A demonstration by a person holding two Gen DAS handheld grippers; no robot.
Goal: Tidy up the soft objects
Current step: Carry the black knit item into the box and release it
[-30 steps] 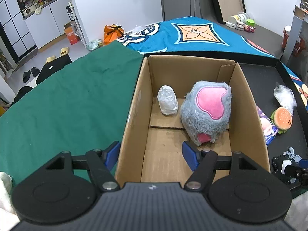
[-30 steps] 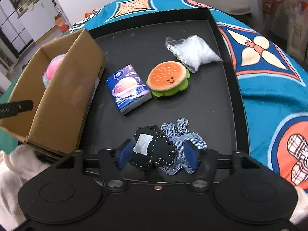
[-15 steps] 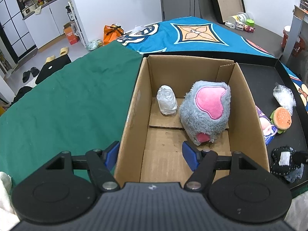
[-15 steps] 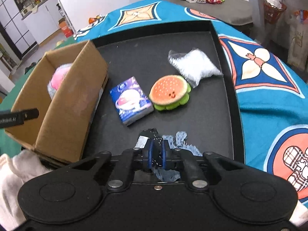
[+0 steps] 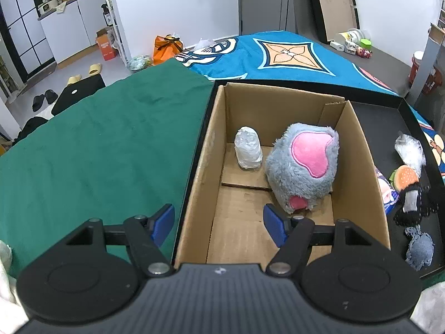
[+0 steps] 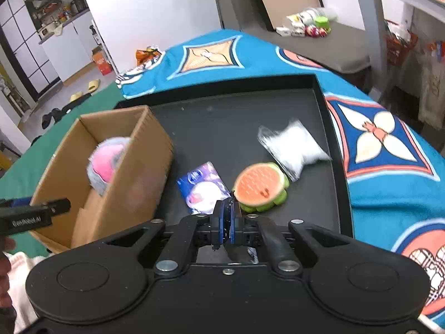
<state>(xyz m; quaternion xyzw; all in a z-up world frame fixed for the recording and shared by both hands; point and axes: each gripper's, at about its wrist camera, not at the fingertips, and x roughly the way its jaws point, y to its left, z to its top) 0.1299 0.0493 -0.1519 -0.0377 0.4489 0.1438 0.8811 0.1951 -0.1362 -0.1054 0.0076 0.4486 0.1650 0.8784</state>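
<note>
1. Nearest to us, our right gripper (image 6: pixel 227 224) has its blue pads pressed together on a black stitched fabric toy (image 5: pixel 411 204). The right wrist view hides most of the toy under the jaws, but the left wrist view shows it lifted off the black tray (image 6: pixel 228 117), just right of the box.
2. Our left gripper (image 5: pixel 219 222) is released, jaws wide apart and holding nothing, straddling the near left wall of the brown cardboard box (image 5: pixel 358 150).
3. On the near part of the tray lies a blue denim fabric toy (image 5: pixel 420 247), not yet collected.
4. Inside the box we count two things already stowed: a grey furry plush with a pink heart patch (image 5: pixel 304 167) towards the right, and a small white wrapped bundle (image 5: pixel 248 151) standing farther back on the left.
5. Beyond the gripper, on the tray to the right of the box, a blue printed tissue packet (image 6: pixel 201 188) and an orange burger-shaped plush (image 6: pixel 260 185) lie just beside each other.
6. Farthest, a clear bag of white filling (image 6: pixel 294 147) lies just beyond the burger.
7. We judge the task under halfway: two items boxed, one in hand, four still waiting on the tray.
</note>
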